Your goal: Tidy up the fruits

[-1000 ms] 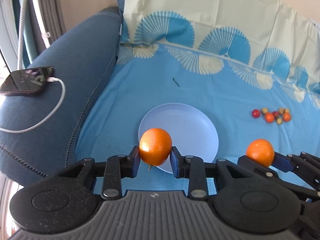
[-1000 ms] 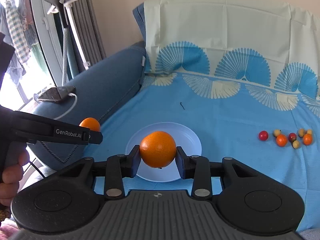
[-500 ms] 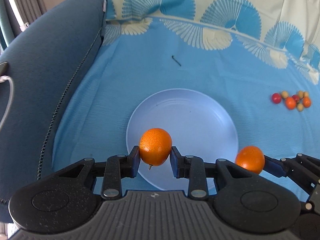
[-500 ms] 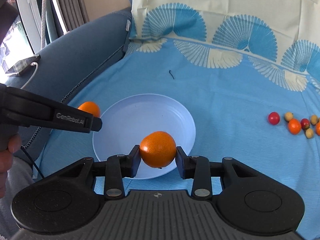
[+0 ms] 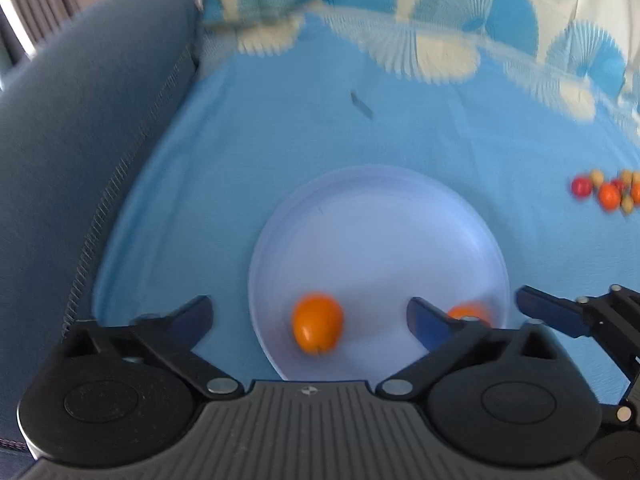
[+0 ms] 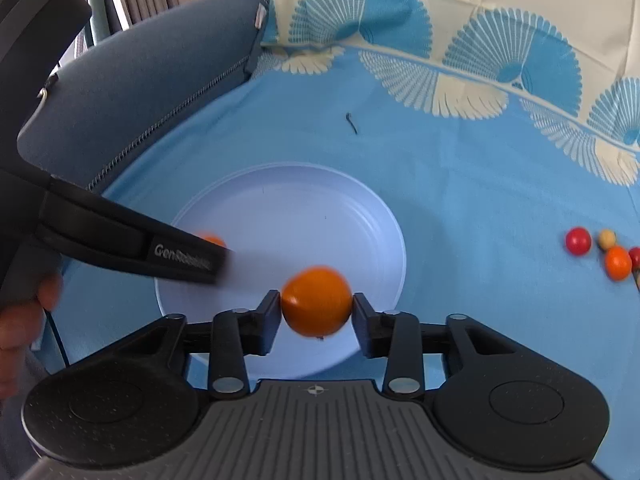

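Observation:
A pale blue plate (image 5: 380, 232) (image 6: 288, 208) lies on the blue cloth. My left gripper (image 5: 310, 314) stands wide open above the plate's near edge, its jaws still opening. One orange (image 5: 318, 328) sits blurred on the plate below the gap, free of both pads. From the right wrist view that orange (image 6: 210, 240) peeks out behind one of the left gripper's fingers (image 6: 176, 254). My right gripper (image 6: 316, 308) is opening over the plate. A second orange (image 6: 316, 306) (image 5: 468, 314), blurred, is slipping between its pads.
A cluster of several small red, orange and yellow fruits (image 5: 608, 194) (image 6: 618, 262) lies on the cloth to the right. The dark blue sofa arm (image 5: 80, 140) (image 6: 140, 80) borders the left. A small dark scrap (image 6: 352, 122) lies beyond the plate. A person's hand (image 6: 24, 320) holds the left gripper.
Both grippers came down and forward over the plate. The left one sprang open and dropped its orange onto the plate. The right one's orange now blurs between its pads.

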Tool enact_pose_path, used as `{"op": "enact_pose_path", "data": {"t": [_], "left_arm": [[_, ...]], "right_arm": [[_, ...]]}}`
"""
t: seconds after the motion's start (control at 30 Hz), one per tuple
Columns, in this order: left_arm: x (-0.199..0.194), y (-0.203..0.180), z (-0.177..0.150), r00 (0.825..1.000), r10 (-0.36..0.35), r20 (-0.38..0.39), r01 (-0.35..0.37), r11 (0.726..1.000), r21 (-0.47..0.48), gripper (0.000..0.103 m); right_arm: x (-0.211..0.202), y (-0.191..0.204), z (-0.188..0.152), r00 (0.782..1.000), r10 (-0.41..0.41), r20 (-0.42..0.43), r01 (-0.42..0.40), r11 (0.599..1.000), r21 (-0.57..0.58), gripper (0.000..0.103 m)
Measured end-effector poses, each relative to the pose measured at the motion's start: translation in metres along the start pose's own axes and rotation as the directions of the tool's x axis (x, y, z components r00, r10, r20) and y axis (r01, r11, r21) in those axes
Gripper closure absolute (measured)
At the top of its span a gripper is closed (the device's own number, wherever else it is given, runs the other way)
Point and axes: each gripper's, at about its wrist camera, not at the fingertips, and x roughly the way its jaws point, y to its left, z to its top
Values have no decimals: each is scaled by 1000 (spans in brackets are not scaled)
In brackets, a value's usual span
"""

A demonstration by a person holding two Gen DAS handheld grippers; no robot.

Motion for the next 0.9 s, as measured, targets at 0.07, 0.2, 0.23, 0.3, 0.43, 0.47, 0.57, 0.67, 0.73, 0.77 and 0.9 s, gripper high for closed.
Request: {"op": "enact_pose_path", "data": {"t": [0.07, 0.2, 0.23, 0.3, 0.43, 0.47, 0.57, 0.67, 0.73, 0.77, 0.9], "left_arm": [[-13, -1, 2, 1000, -1, 11, 1, 1000, 21, 0], [-42, 2, -9, 1000, 25, 15, -25, 1000, 12, 0], [-51, 3, -14, 999, 32, 16, -32, 999, 6, 0], [-68, 7, -25, 998, 56, 8, -55, 998, -14, 0], [-100, 18, -51, 996, 86, 0, -86, 995, -59, 0], [-107, 21, -56, 996, 87, 1, -87, 994, -72, 0], [-127, 26, -70, 996, 85, 14, -83, 992, -96, 0], [-145, 23, -80, 995, 90, 46, -86, 992, -91, 0], [-156, 19, -84, 993, 93, 70, -87, 992, -86, 0], [-161, 18, -86, 993, 91, 78, -84, 993, -86, 0], [-178, 11, -93, 990, 81, 114, -72, 994, -84, 0]], "right_arm": [[-9, 0, 4, 1000, -9, 27, 9, 1000, -10, 33], [-38, 0, 5, 999, -35, 41, 35, 999, 0, 11], [-47, 0, 3, 999, -33, 38, 33, 999, 12, 10], [-65, 0, -3, 999, -26, 29, 25, 999, 44, 7], [-102, 6, -20, 999, -31, 19, 28, 993, 115, 6], [-111, 9, -24, 999, -35, 29, 32, 991, 128, 5], [-135, 14, -36, 996, -56, 71, 46, 989, 138, 4], [-154, 18, -43, 992, -64, 106, 50, 990, 129, 3], [-164, 20, -46, 989, -67, 131, 50, 991, 127, 3], [-170, 21, -48, 987, -70, 145, 52, 991, 123, 3], [-188, 26, -54, 979, -73, 190, 53, 993, 106, 3]]}}
